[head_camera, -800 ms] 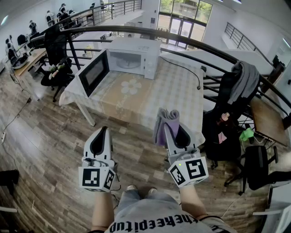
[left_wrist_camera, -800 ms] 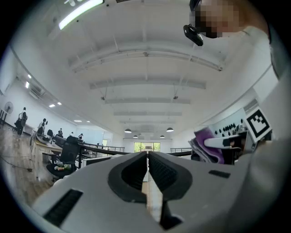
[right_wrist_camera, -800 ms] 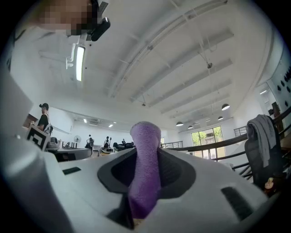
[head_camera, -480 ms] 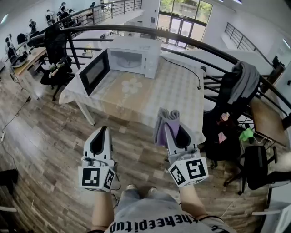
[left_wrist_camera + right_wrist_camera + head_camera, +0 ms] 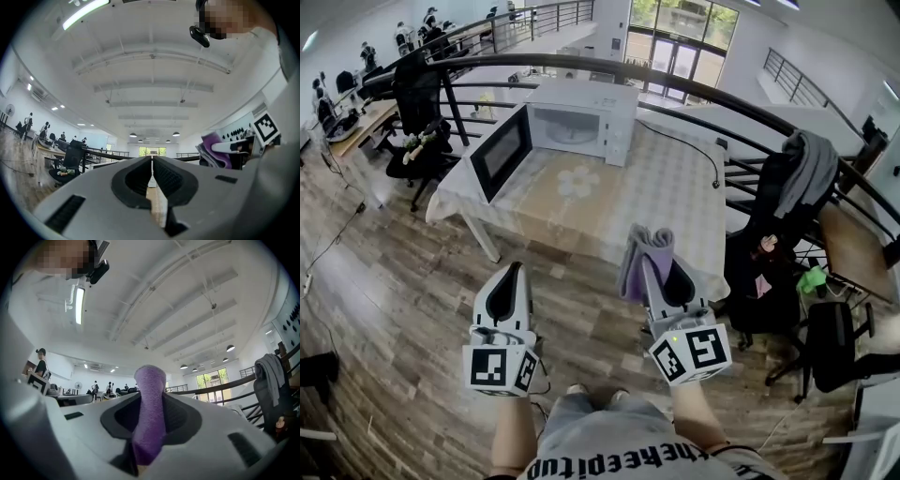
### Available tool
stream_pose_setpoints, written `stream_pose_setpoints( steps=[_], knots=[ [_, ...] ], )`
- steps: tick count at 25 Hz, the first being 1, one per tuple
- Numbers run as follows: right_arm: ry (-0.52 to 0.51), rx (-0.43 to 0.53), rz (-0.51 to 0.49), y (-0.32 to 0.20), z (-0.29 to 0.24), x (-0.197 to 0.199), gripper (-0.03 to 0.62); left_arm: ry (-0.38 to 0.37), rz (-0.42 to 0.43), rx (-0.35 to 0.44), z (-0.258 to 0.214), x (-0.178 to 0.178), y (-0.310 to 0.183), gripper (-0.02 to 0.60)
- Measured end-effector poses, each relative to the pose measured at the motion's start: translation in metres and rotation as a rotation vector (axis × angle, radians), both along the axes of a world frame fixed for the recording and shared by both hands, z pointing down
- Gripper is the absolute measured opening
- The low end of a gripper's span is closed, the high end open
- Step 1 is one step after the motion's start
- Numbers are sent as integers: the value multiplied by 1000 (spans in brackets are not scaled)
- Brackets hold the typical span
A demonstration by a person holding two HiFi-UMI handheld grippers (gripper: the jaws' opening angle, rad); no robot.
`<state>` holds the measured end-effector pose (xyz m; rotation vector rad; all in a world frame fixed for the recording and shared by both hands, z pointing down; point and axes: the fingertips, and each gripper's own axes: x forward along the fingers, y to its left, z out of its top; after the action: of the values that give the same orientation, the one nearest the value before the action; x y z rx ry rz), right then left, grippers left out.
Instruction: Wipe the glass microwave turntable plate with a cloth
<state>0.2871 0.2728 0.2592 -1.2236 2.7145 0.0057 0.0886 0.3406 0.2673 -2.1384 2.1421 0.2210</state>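
Your right gripper [image 5: 150,397] squeezes the purple cloth [image 5: 149,423] — your left gripper [image 5: 152,161] is closed. The microwave [image 5: 581,120] stands with its door [image 5: 502,152] open.

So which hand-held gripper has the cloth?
The right hand-held gripper: its jaws clamp the purple cloth, while the left hand-held gripper is shut and empty.

Left gripper [image 5: 152,164] jaws pressed together with nothing between, purple cloth [image 5: 212,149] at right, white ceiling [image 5: 150,70] above

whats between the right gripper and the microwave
In the head view, only bare tablecloth with a flower print, from right gripper and its cloth to microwave.
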Motion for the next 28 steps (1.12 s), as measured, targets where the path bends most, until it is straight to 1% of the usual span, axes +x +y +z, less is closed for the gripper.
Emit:
stream_pose_setpoints(
  steps=[3, 7, 9, 14, 16, 22, 28],
  knots=[
    [-12, -9, 0, -1, 1, -11, 106, -3, 4, 13, 3, -14, 0, 12],
    [-29, -8, 1, 3, 2, -27, 106, -1, -10, -3, 0, -31, 5, 12],
    [-32, -5, 5, 5, 4, -32, 106, -5, -4, 10, 5, -38, 7, 12],
    [-28, -19, 13, 2, 11, -43, 106, -4, 7, 15, 12, -51, 1, 12],
    [-25, -25, 16, -3, 12, -47, 106, 3, 8, 4, 13, -54, -3, 12],
    [-25, -32, 3, -30, 16, -66, 106, 7, -5, 4, 24, -75, -24, 12],
    [-32, -28, -27, -73, 16, -94, 106, 5, -43, -4, 19, -100, -59, 12]
  ],
)
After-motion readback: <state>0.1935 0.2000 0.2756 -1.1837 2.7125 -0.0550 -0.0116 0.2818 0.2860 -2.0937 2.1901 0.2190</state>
